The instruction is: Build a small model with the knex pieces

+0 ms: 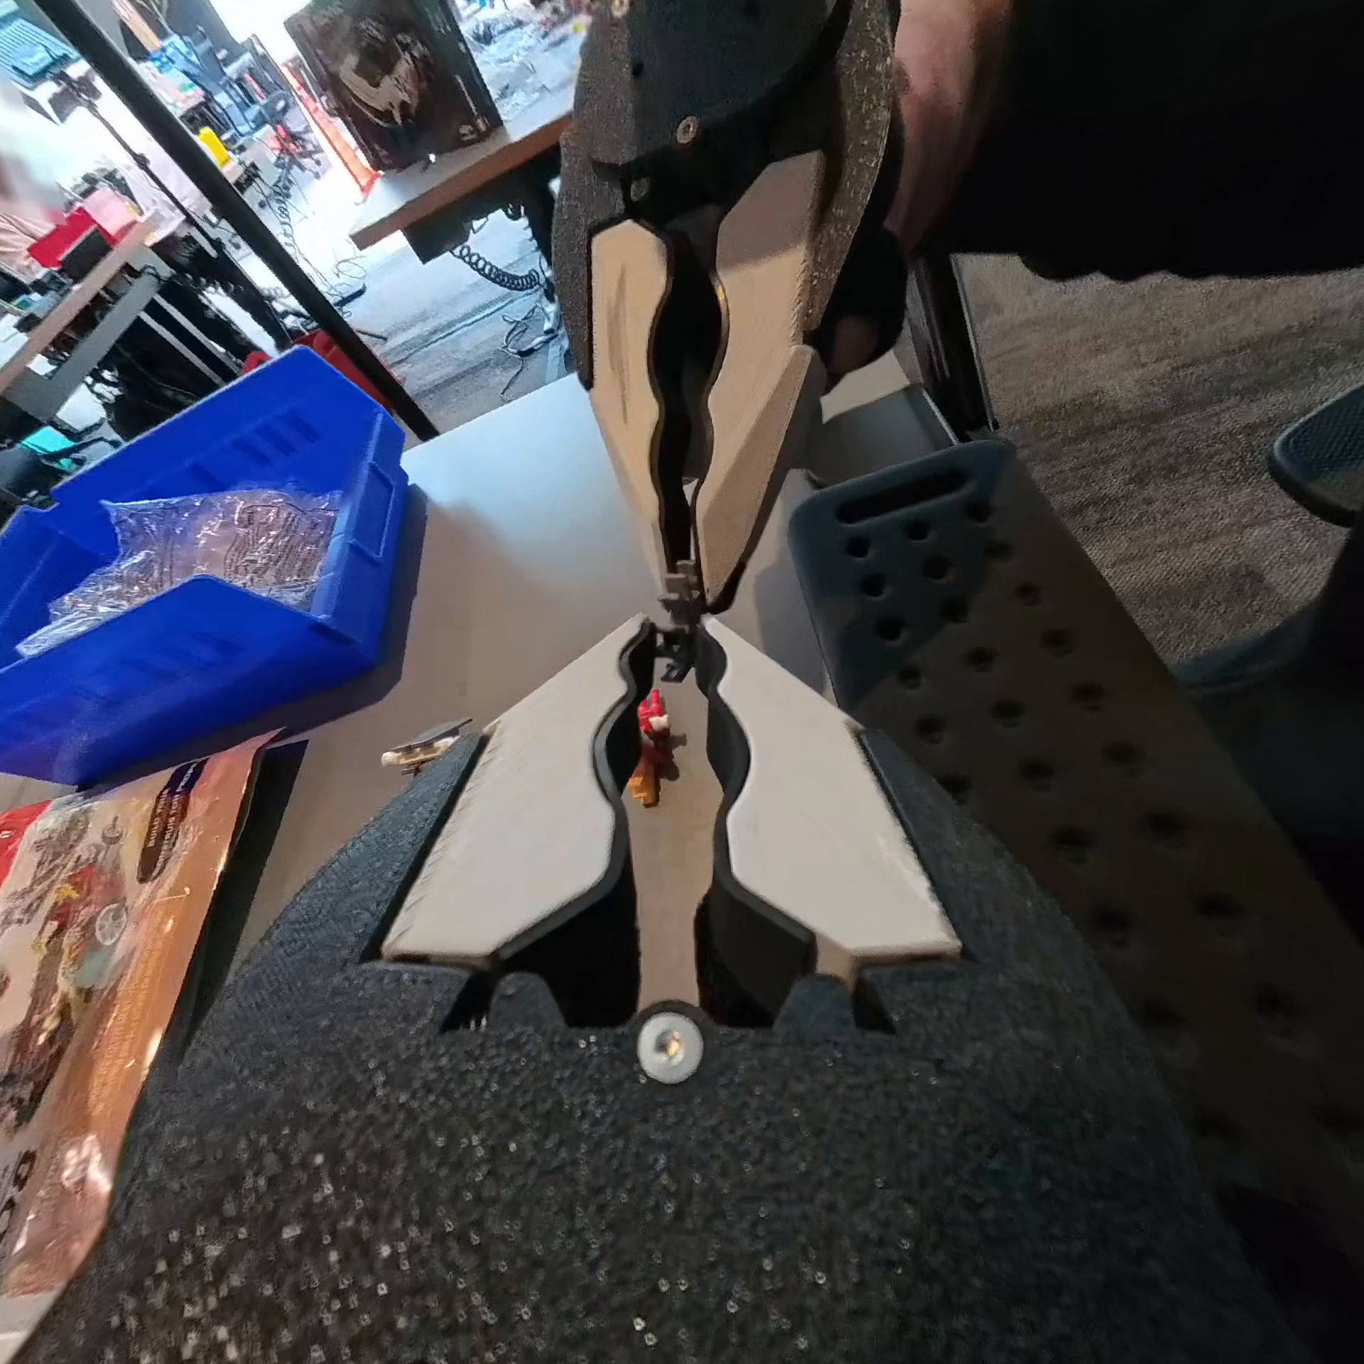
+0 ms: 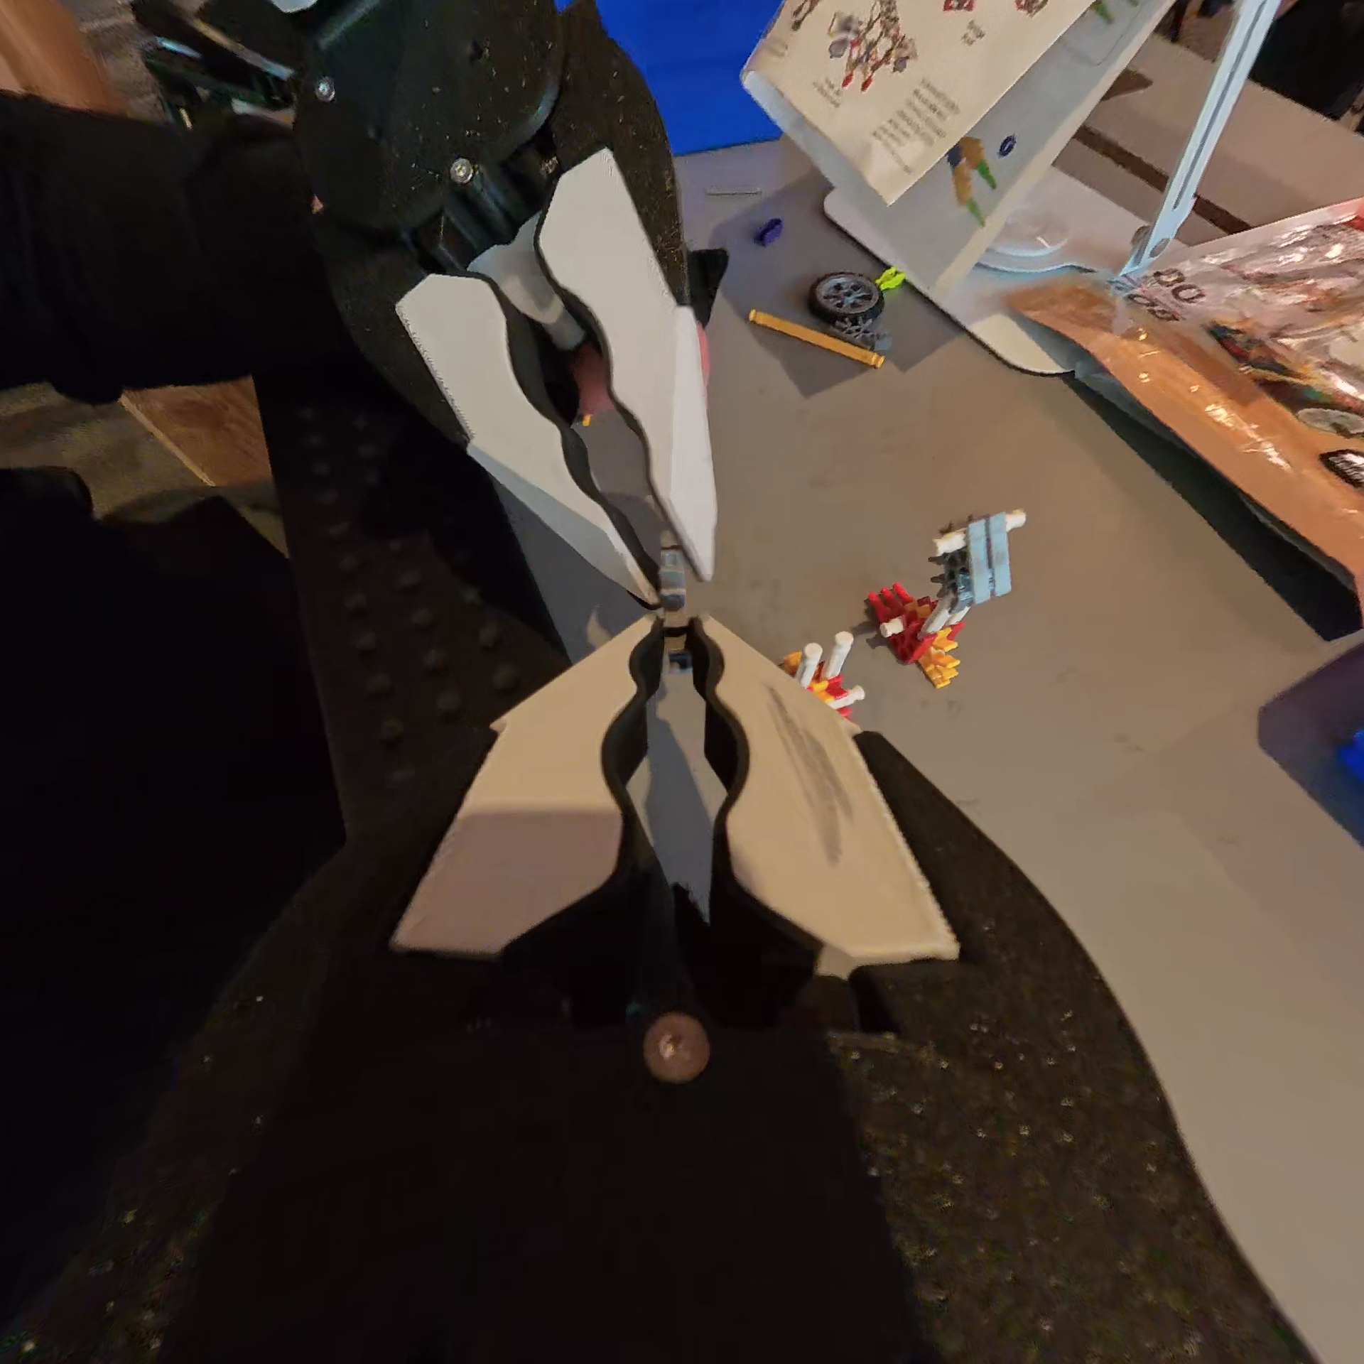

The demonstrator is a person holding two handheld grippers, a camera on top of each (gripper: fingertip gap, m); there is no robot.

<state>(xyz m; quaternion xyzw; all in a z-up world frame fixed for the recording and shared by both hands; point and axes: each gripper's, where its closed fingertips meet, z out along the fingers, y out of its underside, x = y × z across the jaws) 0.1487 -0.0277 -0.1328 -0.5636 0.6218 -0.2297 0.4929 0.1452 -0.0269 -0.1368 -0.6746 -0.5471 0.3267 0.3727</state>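
My left gripper (image 1: 675,636) and my right gripper (image 2: 675,627) meet tip to tip above the grey table (image 2: 1033,812). Each is shut on one end of a small grey toy-building piece (image 1: 679,590), which also shows in the right wrist view (image 2: 672,583). In the left wrist view the right gripper (image 1: 685,579) comes down from above. In the right wrist view the left gripper (image 2: 675,576) comes in from the upper left. A red, yellow and orange toy build (image 1: 653,745) lies on the table under the tips. It shows with grey and white parts (image 2: 922,627) to the right.
A second small red and white build (image 2: 823,675), a grey wheel (image 2: 845,295), a yellow rod (image 2: 815,338) and a booklet on a white stand (image 2: 886,88) are on the table. A blue bin (image 1: 199,649) of clear bags and a printed bag (image 1: 88,922) are left. A dark perforated board (image 1: 1070,775) is right. Less than 4 cm separates the two grippers' tips. Both grippers' tips are roughly 30 cm from the grey wheel (image 2: 845,295).
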